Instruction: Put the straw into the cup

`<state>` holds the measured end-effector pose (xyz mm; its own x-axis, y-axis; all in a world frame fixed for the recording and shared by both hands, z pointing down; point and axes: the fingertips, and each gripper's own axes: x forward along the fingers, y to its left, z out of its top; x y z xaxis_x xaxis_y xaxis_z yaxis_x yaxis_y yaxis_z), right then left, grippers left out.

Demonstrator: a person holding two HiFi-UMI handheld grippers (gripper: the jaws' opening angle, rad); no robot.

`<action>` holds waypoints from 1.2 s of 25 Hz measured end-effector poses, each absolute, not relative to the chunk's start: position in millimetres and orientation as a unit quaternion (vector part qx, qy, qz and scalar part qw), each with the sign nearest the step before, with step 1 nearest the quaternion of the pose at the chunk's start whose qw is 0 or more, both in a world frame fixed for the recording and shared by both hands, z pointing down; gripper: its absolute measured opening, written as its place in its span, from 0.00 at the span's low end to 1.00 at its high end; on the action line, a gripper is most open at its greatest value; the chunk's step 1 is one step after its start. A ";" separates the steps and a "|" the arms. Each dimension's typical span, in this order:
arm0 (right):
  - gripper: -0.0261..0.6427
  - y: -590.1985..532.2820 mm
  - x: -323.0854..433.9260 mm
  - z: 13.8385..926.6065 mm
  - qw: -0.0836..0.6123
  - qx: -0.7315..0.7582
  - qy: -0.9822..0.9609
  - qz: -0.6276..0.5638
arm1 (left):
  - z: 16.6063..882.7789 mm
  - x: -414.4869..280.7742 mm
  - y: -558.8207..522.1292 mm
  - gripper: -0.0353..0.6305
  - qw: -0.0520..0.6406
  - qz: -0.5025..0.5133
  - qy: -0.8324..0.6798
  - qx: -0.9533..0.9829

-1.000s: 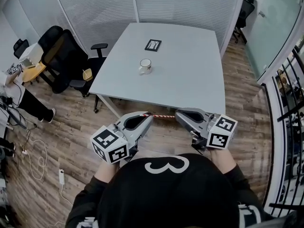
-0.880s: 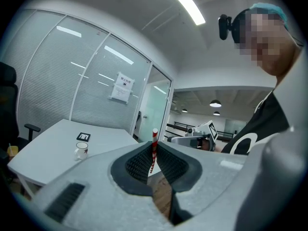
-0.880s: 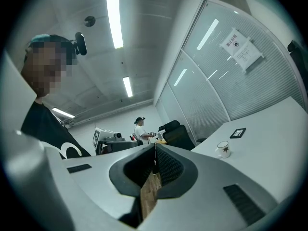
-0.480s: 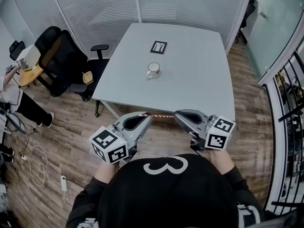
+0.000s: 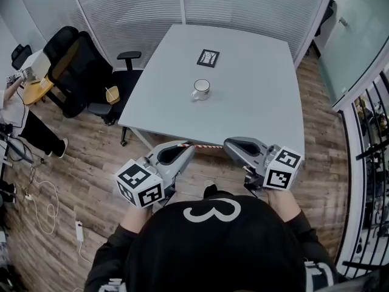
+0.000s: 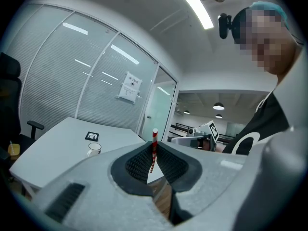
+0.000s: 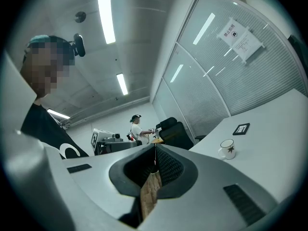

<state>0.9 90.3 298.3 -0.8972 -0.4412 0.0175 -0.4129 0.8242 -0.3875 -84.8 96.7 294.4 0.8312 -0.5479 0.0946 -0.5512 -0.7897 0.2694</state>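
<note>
In front of the person's chest, just short of the desk's near edge, the striped straw hangs level in the air, its long axis running left to right. The left tongs are clamped on one end. The right tongs are pressed together with nothing clearly between them, the straw's free end pointing at their tips. The cup stands upright mid-desk, well apart and without a straw. So the straw is in hand; carrying it over, tipping it upright and lowering it in are left
</note>
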 end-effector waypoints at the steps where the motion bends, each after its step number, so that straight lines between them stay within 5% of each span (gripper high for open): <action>1: 0.06 85.7 1.7 299.9 0.037 -0.223 0.954 -0.197 | 294.9 -84.6 92.3 0.11 0.145 0.006 -0.292 0.945; 30: 0.06 -127.0 39.0 333.9 0.041 -0.221 0.943 -0.246 | 322.8 -52.3 -118.0 0.11 0.188 0.034 -0.318 0.929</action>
